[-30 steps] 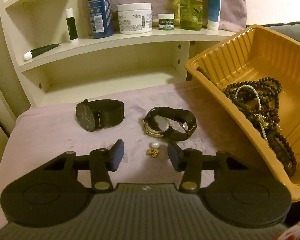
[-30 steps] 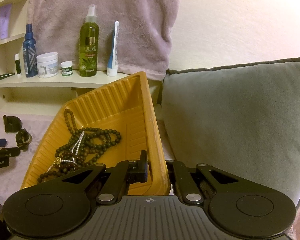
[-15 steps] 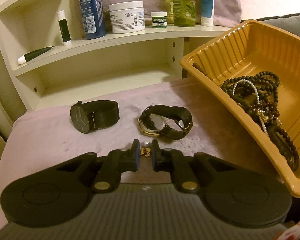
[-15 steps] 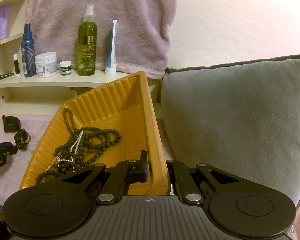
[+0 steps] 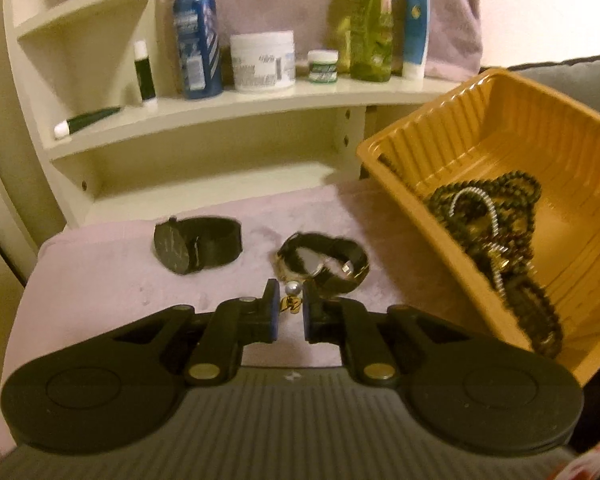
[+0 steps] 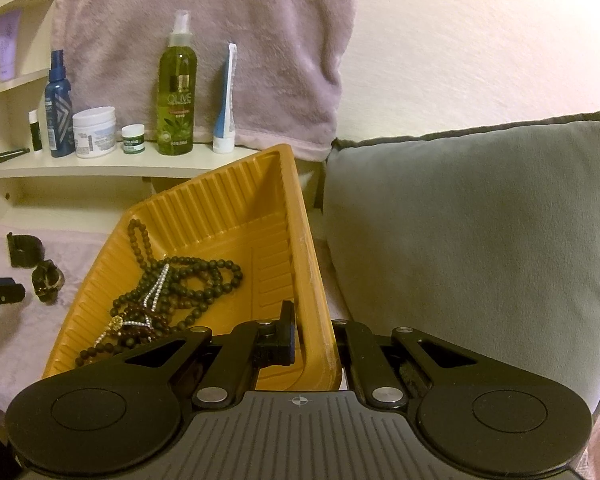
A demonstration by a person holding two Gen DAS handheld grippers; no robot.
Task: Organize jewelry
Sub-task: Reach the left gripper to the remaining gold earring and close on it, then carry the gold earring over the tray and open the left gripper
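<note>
My left gripper [image 5: 288,302] is shut on a small gold earring with a pearl [image 5: 292,295], just above the pink cloth [image 5: 100,280]. Behind it lie a gold-cased watch with a black strap [image 5: 324,260] and an all-black watch [image 5: 198,248]. The orange tray [image 5: 480,128] stands tilted at the right and holds a tangle of dark bead necklaces [image 5: 500,232]. My right gripper [image 6: 314,340] is shut on the tray's near wall [image 6: 312,280], one finger inside and the other hidden behind the wall. The beads [image 6: 180,284] lie on the tray's low side.
A cream shelf [image 5: 260,100] behind the cloth carries a blue bottle [image 5: 196,36], a white jar [image 5: 264,60], a green bottle [image 5: 370,24] and tubes. A grey cushion [image 6: 480,240] fills the right side beside the tray. A pink towel [image 6: 204,40] hangs behind the shelf.
The left jaws closed from wide apart onto the earring. The left view has shifted a little, and is now blurred. The right gripper and the tray have stayed as they were.
</note>
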